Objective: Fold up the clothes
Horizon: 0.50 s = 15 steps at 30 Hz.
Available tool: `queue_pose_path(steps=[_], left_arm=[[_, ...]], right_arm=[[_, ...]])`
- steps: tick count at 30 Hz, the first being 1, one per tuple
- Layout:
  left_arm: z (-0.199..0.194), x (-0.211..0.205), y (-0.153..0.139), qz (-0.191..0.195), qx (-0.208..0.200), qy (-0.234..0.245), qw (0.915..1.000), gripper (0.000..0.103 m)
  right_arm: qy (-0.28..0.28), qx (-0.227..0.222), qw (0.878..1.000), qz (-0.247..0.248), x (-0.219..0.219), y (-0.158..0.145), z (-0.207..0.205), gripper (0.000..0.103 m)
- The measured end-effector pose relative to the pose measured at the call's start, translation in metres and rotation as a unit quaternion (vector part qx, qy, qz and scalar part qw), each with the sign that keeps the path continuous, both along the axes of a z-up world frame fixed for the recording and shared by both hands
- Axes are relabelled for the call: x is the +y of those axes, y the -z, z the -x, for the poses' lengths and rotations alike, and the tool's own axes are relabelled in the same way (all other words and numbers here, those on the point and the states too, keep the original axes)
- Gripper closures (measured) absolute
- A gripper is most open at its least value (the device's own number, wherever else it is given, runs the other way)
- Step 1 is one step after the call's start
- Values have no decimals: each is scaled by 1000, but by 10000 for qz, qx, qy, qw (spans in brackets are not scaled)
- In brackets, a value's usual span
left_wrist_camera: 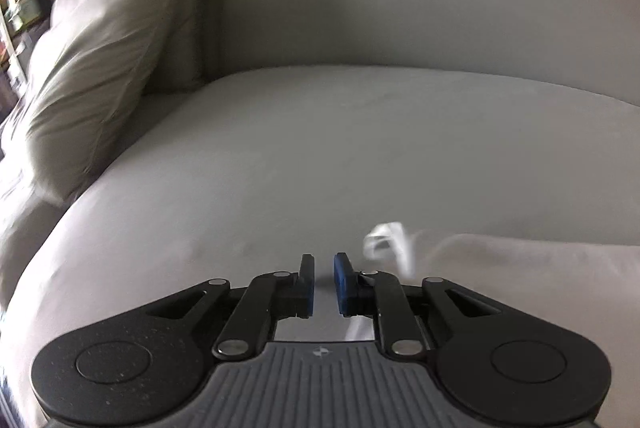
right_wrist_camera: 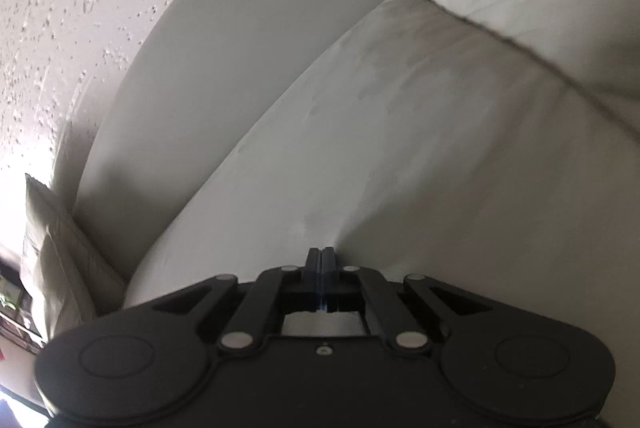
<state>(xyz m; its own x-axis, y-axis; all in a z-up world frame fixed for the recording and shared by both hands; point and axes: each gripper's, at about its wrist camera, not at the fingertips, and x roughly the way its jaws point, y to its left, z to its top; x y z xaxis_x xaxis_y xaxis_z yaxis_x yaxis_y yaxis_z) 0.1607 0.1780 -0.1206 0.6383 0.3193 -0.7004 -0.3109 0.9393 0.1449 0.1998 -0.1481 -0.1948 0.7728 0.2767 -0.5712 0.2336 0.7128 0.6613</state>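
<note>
- Two grippers face a pale sofa seat [left_wrist_camera: 320,155], and the only garment we can make out is a light cloth [left_wrist_camera: 540,268] bunched at the lower right of the left wrist view, with a blurred whitish strip [left_wrist_camera: 388,244] rising from it just right of the fingers
- On the left gripper [left_wrist_camera: 324,284] we see a narrow gap between the blue pads [left_wrist_camera: 343,282]; nothing is caught between them, and the cloth lies just beside the right-hand finger
- On the right gripper [right_wrist_camera: 320,264] the fingers are pressed together; pale fabric [right_wrist_camera: 500,236] fills the lower right of that view and seems to run up to the tips, but we cannot tell whether any of it is pinched
- We judge the step in hand to be getting hold of the cloth so it can be spread on the seat
- To do it well, we should widen the left gripper first, bring it onto a single edge or corner, then close
- We should keep clear of the cushion [left_wrist_camera: 92,79] at the left of the frame, and lay the piece on the bare middle of the seat
- With both views blurred, slowing down before pinching seems wise
</note>
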Motion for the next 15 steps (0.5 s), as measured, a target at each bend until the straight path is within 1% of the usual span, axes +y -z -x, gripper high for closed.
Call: queue_pose_path(steps=[1,3,5,7,9,10,13,15], left_arm=[[7,5,-4,114,-7,-43,9999,88],[24,6,-15,292,-77,28,9995,88],[41,-3,-26,499,-221,350,9979,87],[65,-16,-33,647,-178,740,9950,87],[92,-29,-39,782,-102,1134,9904,86],[98,-36,-39,770,-70,1286,9887,86],[109,-56,-32,638,18,1682,9837,85],[116,-70,-27,549,77,1945,9793,84]], right_arm=[[-36,0,10000,47,-1,-6,6,96],[-289,-26,9996,14,-3,-16,21,96],[-706,-71,9975,41,4,-29,33,96],[-1289,-166,9910,311,17,-47,46,96],[-1847,-243,9804,644,36,-60,62,96],[-2111,-271,9737,811,48,-65,71,96],[-2743,-320,9521,1314,80,-75,93,96],[-3117,-338,9347,1677,102,-76,103,97]])
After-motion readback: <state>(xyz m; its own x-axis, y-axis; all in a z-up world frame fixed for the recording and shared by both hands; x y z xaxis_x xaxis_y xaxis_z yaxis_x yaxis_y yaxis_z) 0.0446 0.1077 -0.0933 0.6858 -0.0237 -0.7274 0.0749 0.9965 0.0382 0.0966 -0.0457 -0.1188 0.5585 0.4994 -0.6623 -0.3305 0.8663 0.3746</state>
